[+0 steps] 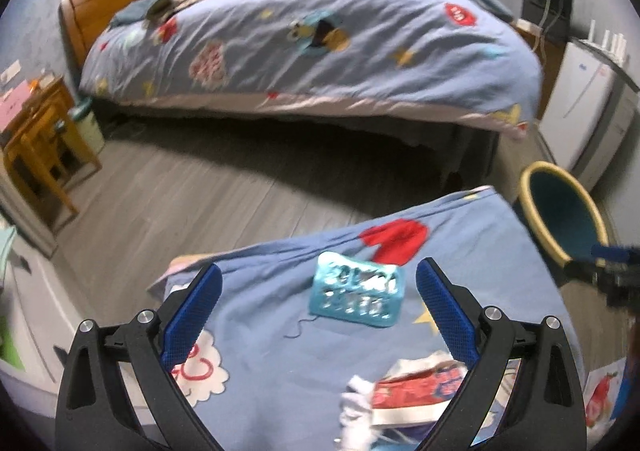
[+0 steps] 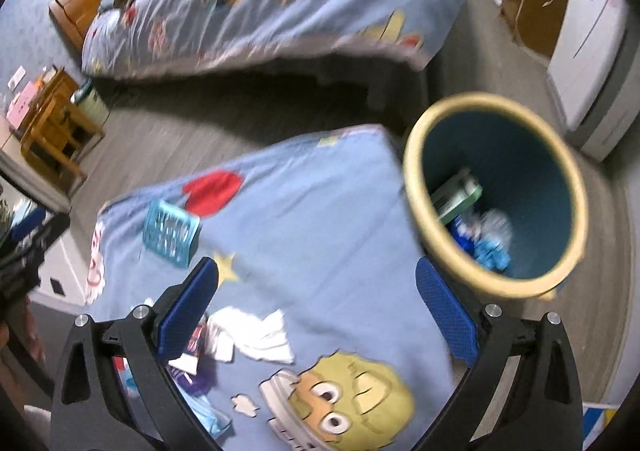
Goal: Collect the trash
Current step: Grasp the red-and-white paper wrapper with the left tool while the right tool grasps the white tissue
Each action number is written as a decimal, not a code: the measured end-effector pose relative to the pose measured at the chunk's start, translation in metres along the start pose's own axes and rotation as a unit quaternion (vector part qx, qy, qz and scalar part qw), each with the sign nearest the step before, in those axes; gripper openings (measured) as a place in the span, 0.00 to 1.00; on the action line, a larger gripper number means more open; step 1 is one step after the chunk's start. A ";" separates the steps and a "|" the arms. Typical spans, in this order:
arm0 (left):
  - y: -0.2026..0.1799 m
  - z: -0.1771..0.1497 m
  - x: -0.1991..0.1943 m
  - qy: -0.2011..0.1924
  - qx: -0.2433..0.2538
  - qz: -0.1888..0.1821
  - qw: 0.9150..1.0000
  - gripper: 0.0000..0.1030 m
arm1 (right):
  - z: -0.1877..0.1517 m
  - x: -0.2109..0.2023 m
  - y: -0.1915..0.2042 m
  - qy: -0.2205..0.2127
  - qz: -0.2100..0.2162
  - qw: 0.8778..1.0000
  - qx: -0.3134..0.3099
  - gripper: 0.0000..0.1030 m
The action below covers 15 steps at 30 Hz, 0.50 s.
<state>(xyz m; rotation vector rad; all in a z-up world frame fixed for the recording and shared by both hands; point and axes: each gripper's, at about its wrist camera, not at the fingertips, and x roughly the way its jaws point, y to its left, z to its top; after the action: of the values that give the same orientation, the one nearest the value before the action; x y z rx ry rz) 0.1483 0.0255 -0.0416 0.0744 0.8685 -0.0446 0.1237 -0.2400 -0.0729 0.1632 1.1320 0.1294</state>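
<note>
On my far left a wooden side table (image 1: 38,139) stands against the wall, well clear of where I am working, with open grey floor (image 1: 200,195) between it and the near bed (image 1: 280,331).

My left gripper (image 1: 318,309) hangs above the near bed with its jaws spread wide and nothing between them. Straight ahead of it, lying flat on the blue cover, is a teal blister pack (image 1: 356,291), apart from both fingers and sitting roughly on the centre line, so I judge it the next piece to take. Nearer to me, under the right finger, lies a heap of white tissue (image 1: 356,395) and a red-printed wrapper (image 1: 412,391). It is all loose litter within reach of either hand.

Further right, my right gripper (image 2: 316,295) is also wide open and empty, above the same cover. The tissue (image 2: 256,335) lies just beside its left finger. The cover's right edge drops off close to the yellow-rimmed bin (image 2: 412,155), which stands on the floor just beside the bed corner, mouth tilted toward me. It already holds a green box (image 2: 456,195) and some blue-and-white scraps (image 2: 488,239). I think it stands there so anything lifted needs only a short carry over the edge. The room above the bin looks free; beyond it stands a white appliance (image 2: 592,51), well apart.
</note>
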 end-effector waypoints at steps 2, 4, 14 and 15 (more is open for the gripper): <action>0.004 -0.003 0.007 0.012 -0.005 -0.001 1.000 0.94 | -0.008 0.009 0.010 0.011 0.008 1.000 -0.005 0.94; 0.009 -0.005 0.014 0.022 -0.007 -0.006 1.000 0.94 | -0.018 0.020 0.021 0.023 0.011 1.000 -0.019 0.94; 0.006 -0.026 0.040 0.079 0.016 -0.029 0.996 0.94 | -0.045 0.079 0.024 0.122 -0.006 0.992 -0.038 0.50; 0.003 -0.027 0.041 0.082 0.023 -0.034 0.996 0.94 | -0.046 0.082 0.023 0.129 -0.002 0.991 -0.033 0.42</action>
<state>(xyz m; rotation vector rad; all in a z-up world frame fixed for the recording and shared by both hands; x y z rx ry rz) 0.1543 0.0302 -0.0902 0.0936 1.0332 -0.1236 0.1162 -0.1995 -0.1605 0.0863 1.3833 0.1895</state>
